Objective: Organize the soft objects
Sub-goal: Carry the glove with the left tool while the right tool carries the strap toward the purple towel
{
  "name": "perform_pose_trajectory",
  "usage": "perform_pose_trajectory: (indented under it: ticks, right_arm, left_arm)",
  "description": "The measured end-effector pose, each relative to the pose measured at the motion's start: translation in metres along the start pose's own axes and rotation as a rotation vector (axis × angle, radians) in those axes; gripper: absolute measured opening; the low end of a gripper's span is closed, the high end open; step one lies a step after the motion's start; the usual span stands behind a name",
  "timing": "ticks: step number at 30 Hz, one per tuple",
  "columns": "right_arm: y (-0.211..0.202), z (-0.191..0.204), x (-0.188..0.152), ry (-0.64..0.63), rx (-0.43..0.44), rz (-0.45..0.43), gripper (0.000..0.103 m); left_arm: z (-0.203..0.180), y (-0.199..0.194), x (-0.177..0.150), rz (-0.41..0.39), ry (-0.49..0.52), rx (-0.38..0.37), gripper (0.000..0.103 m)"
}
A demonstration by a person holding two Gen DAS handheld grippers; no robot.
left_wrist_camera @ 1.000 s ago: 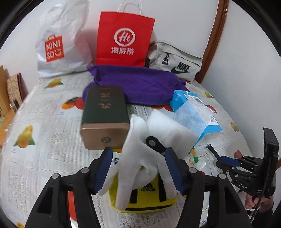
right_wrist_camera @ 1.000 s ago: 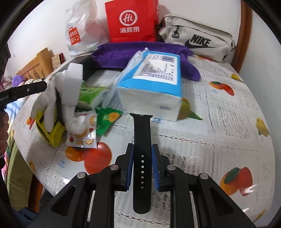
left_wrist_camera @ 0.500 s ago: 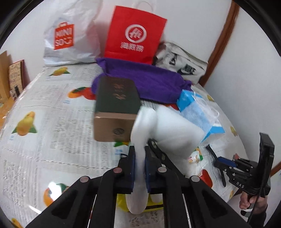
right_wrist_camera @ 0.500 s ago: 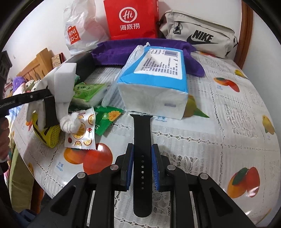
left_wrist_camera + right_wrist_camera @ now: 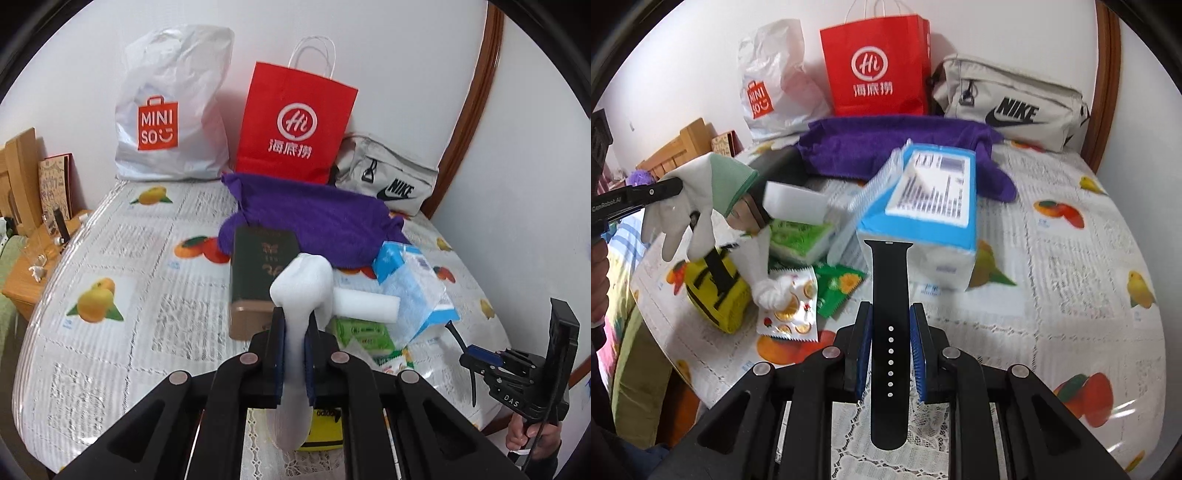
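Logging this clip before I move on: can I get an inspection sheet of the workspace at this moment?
Surface: round table under a fruit-print cover.
Job's things: white glove clamped in the left tool and lifted off the table; black watch strap clamped in the right tool; purple towel lying at the back.
Clutter: blue tissue pack, dark green box, white foam block, green wipes pack, snack sachets, yellow pouch.
Grippers: both shut on their items.
Cables: thin black lead near the right tool.
Surroundings: Miniso bag, red paper bag, Nike bag against the white wall; wooden furniture at the left.
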State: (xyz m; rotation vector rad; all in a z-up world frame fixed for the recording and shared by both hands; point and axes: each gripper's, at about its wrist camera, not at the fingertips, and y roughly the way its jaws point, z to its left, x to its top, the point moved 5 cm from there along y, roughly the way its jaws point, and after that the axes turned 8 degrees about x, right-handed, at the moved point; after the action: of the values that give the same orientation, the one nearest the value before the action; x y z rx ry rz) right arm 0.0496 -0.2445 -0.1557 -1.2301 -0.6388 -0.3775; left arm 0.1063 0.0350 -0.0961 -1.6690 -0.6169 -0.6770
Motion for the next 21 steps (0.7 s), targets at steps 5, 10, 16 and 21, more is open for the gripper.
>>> perform_pose_trajectory:
  ticks: [5, 10, 16, 21]
  right_arm:
    - [-0.009, 0.001, 0.015, -0.009, 0.005, -0.027, 0.02]
    - [-0.012, -0.001, 0.031, -0.023, 0.002, -0.044, 0.02]
    - [-0.009, -0.003, 0.058, -0.04, -0.001, -0.056, 0.02]
    - [0.002, -0.008, 0.083, -0.046, -0.003, -0.065, 0.02]
  left_arm:
    - [-0.002, -0.007, 0.014, -0.029, 0.007, 0.02, 0.009]
    - [-0.004, -0.008, 0.029, -0.043, 0.007, 0.024, 0.009]
    - [-0.006, 0.002, 0.046, -0.036, 0.001, 0.043, 0.009]
    - [-0.008, 0.017, 0.059, -0.019, 0.001, 0.058, 0.009]
